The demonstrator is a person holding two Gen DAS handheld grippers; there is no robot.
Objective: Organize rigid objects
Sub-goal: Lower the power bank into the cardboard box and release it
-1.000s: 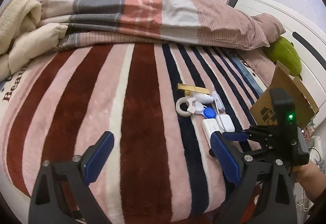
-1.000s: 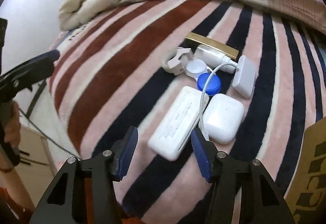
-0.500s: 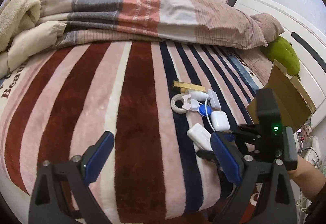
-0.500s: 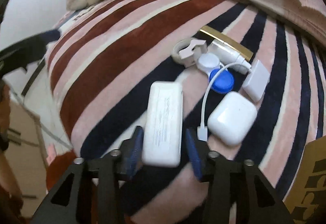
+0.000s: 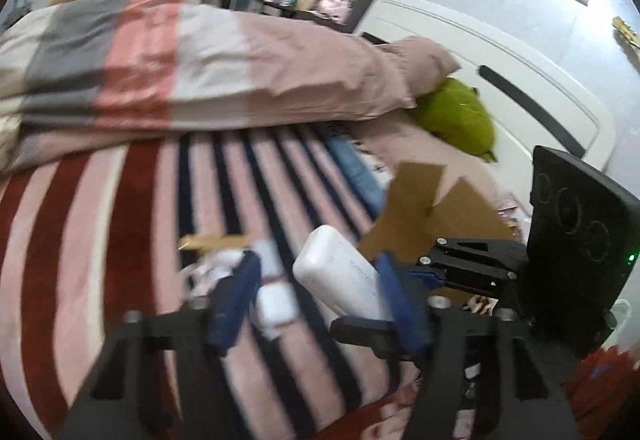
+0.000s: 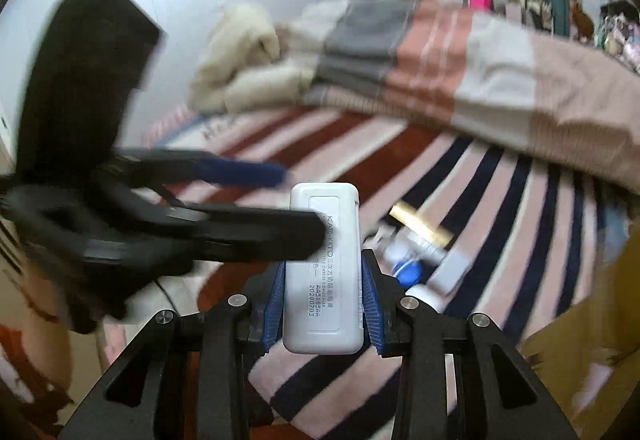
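White case (image 6: 322, 272) pinched in right gripper (image 6: 323, 304); left gripper (image 5: 316, 300) spread, blurred.

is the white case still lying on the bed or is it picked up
Picked up: the right tool clamps the white case between its blue pads, above the striped blanket.

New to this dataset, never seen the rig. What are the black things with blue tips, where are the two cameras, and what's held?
No robot: a person holds handheld tongs in each hand, each carrying a fisheye camera looking along its fingers. In the right wrist view, the right tongs are shut on a flat white plastic case, lifted off the striped plush blanket. The left tongs are open, empty, close beside it. On the blanket lie a white earbud case, a gold bar and small blurred items. A brown cardboard box stands beside them.
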